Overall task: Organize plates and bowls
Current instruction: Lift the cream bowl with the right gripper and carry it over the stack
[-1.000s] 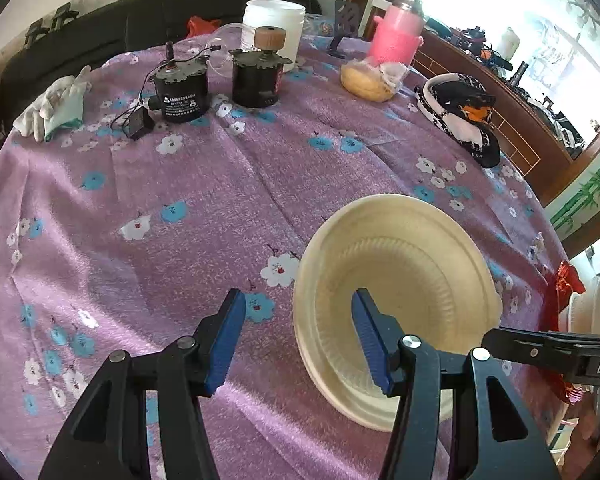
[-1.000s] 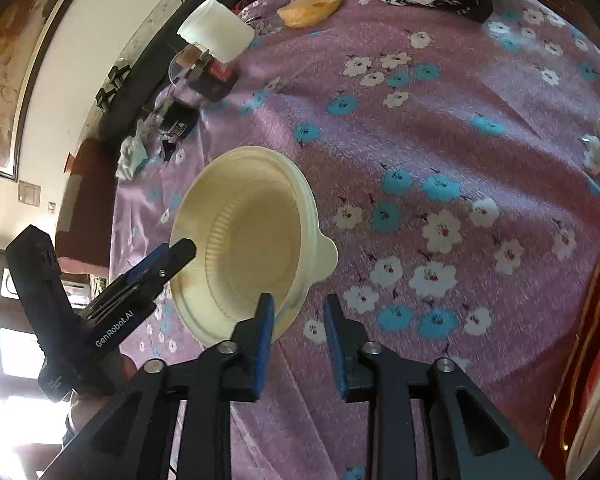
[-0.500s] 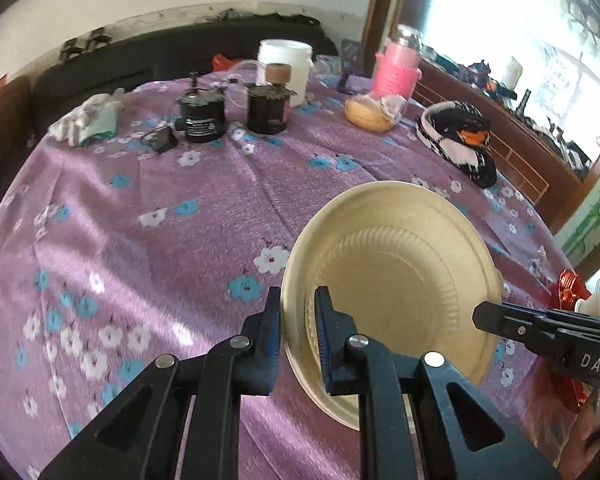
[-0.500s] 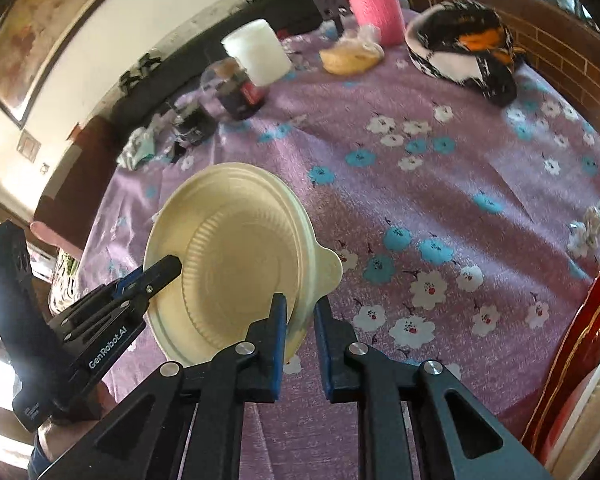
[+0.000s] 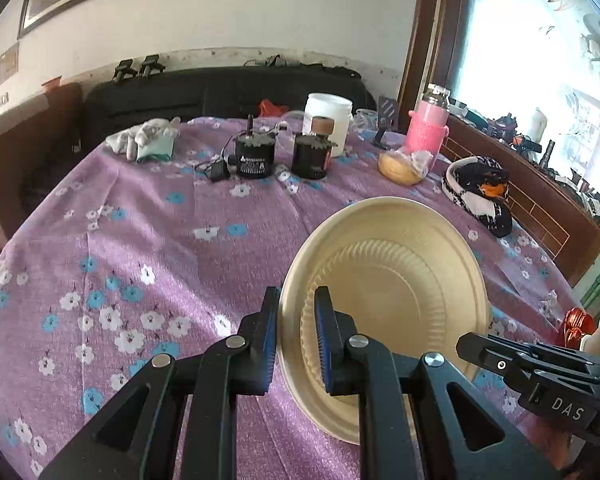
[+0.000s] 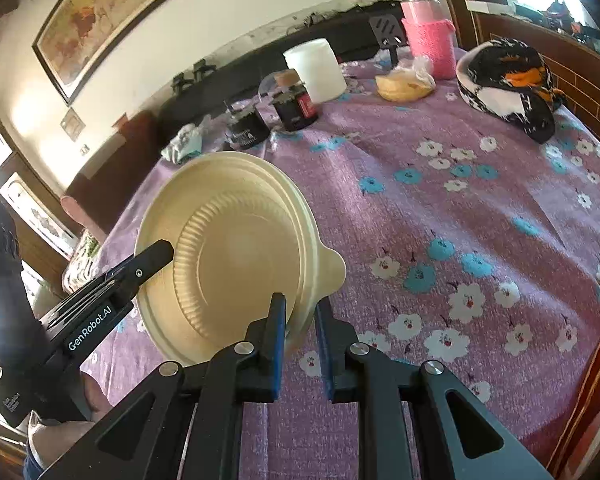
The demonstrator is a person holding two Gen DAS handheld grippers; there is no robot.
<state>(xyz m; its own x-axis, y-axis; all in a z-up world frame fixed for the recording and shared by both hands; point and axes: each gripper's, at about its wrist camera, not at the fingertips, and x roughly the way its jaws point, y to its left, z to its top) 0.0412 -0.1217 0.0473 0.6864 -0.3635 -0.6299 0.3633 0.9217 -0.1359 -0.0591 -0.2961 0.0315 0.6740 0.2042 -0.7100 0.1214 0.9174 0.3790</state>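
Since a second ago both tongs, left [image 5: 296,330] and right [image 6: 300,328], have clamped opposite rims of the bowl [image 5: 392,288], now lifted, tilted between them; placing remains.

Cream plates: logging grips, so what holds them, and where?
The left hand-held gripper and the right hand-held gripper both clamp the cream plates at opposite rims.

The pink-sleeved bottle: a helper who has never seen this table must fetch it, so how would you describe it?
Start at the purple flowered tablecloth and go to its far edge beside the bright window. The bottle stands there, right of the white tub, just behind a bagged bun. Only it wears a pink knitted sleeve.
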